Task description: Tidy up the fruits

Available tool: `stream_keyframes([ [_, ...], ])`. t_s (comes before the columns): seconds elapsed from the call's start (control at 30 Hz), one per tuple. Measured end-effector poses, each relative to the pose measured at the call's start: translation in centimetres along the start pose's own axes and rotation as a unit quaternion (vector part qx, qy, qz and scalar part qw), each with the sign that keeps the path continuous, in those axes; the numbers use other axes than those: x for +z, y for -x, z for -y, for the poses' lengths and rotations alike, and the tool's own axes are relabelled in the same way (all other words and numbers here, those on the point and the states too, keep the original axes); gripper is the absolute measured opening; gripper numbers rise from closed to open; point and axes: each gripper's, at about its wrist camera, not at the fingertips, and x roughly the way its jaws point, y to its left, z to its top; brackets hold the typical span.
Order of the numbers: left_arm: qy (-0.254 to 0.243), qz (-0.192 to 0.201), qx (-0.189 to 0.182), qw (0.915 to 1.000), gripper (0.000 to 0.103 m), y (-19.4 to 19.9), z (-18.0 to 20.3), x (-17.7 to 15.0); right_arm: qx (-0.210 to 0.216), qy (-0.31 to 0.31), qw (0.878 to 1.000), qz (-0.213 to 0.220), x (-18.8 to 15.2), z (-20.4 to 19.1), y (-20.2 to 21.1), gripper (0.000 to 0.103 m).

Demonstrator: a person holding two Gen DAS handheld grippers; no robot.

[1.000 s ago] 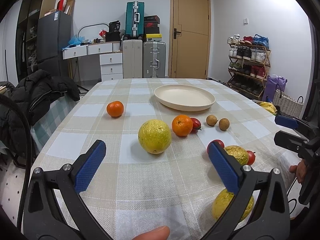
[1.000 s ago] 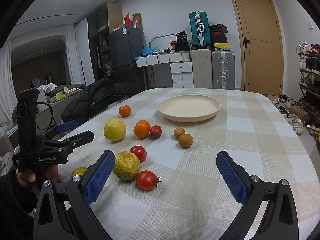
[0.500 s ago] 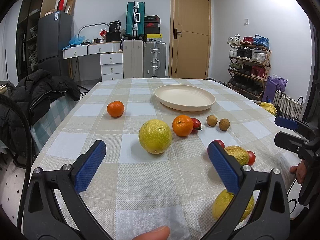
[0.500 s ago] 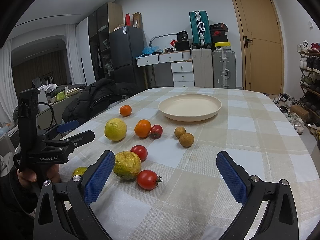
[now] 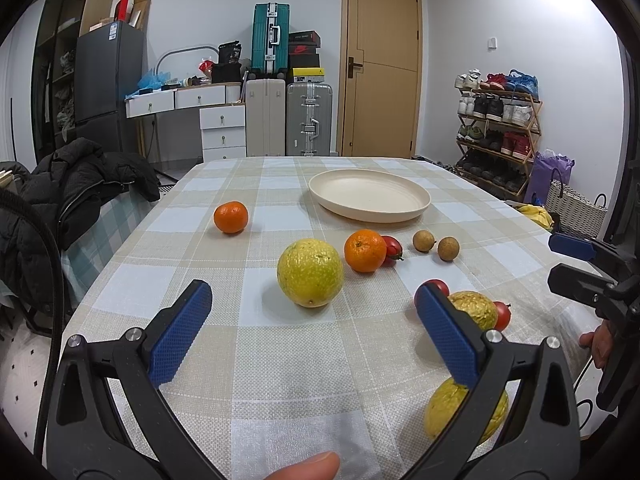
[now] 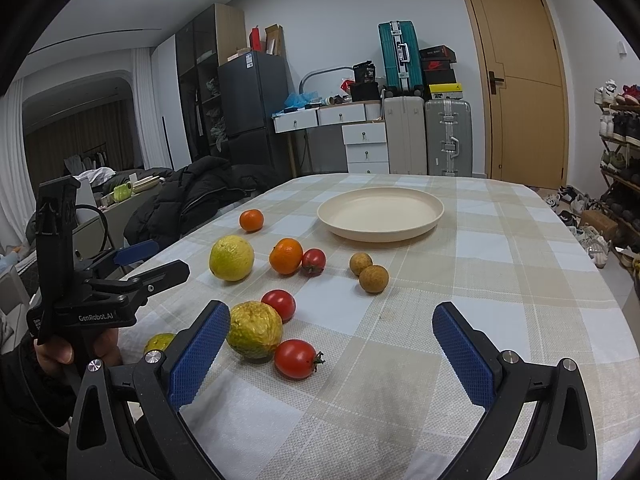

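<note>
The checked tablecloth (image 6: 500, 272) carries everything, and the cream plate (image 6: 380, 216) at its far middle sits bare, so I judge none of the fruit sorted yet. Nearest my left gripper (image 5: 316, 320), whose jaws stand wide apart holding nothing, is the big yellow-green citrus (image 5: 310, 272); round and heavy-looking, it could squirt out of flat pads and roll toward the table edge if I close off-centre. My right gripper (image 6: 332, 344) is likewise spread and empty, low over the cloth. Its left pad is just beside the wrinkled yellow fruit (image 6: 255, 330), which seems to touch 2 tomatoes (image 6: 295, 359); reaching for one may nudge the others loose. The 2 mandarins (image 6: 285, 256) sit further off. The 2 small brown longans (image 6: 373, 278) could easily slip the pads.
</note>
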Motion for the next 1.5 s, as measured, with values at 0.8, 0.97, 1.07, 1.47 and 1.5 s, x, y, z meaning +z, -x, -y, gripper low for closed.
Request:
stream_keyframes([
  [0.8,-0.003,-0.002,-0.002,1.0,0.102,0.1,0.3,0.1,0.002,0.003,1.0,-0.002,-0.3,-0.2,-0.1,0.103],
  [0.97,-0.002,0.0,-0.001,1.0,0.102,0.1,0.3,0.1,0.002,0.003,1.0,-0.003,-0.3,-0.2,-0.1,0.103],
  [1.07,-0.002,-0.001,-0.002,1.0,0.102,0.1,0.3,0.1,0.002,0.003,1.0,-0.003,-0.3,-0.1,-0.1,0.103],
  [1.47,-0.007,0.001,-0.006,1.0,0.102,0.2,1.3,0.3,-0.003,0.004,1.0,-0.004,-0.3,0.0,-0.3,0.103],
  [1.5,-0.007,0.001,-0.006,1.0,0.102,0.2,1.4,0.3,-0.002,0.004,1.0,-0.005,-0.3,0.0,-0.3,0.103],
])
